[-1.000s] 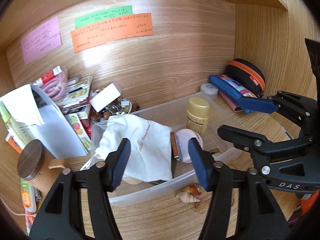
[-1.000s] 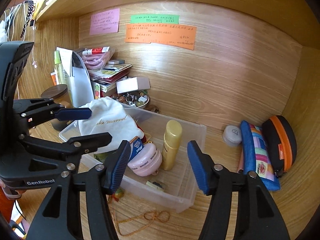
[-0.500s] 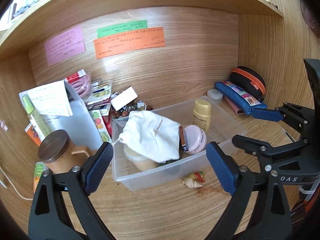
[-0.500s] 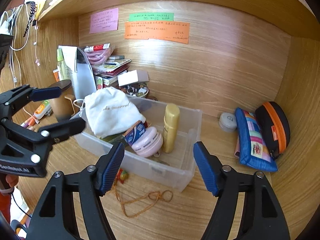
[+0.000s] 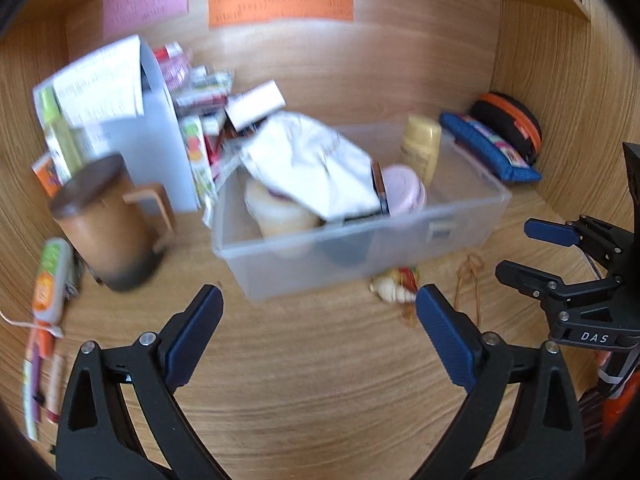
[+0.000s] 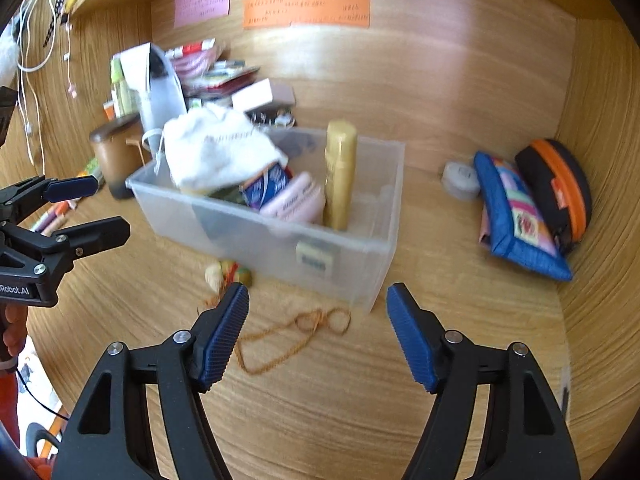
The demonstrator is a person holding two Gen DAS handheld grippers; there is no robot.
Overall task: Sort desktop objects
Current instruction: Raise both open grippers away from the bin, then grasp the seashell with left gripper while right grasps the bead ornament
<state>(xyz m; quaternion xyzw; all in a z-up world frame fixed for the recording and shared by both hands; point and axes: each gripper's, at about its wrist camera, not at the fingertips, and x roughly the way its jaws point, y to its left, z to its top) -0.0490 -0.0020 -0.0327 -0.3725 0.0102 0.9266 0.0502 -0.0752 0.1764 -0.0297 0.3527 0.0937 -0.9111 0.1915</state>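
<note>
Left wrist camera looking forward and down along left gripper (image 5: 318, 328), facing clear bin (image 5: 460, 220) from its front-left, near. Right wrist camera looking along right gripper (image 6: 318, 324), facing clear bin (image 6: 360, 248) from its front-right, near. Both views sharing bin, orange string (image 6: 288, 336) before it, notes behind. Each view catching other gripper at frame edge.

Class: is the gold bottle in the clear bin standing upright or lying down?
Upright: the gold bottle stands on its base inside the clear bin, its top above the rim.
</note>
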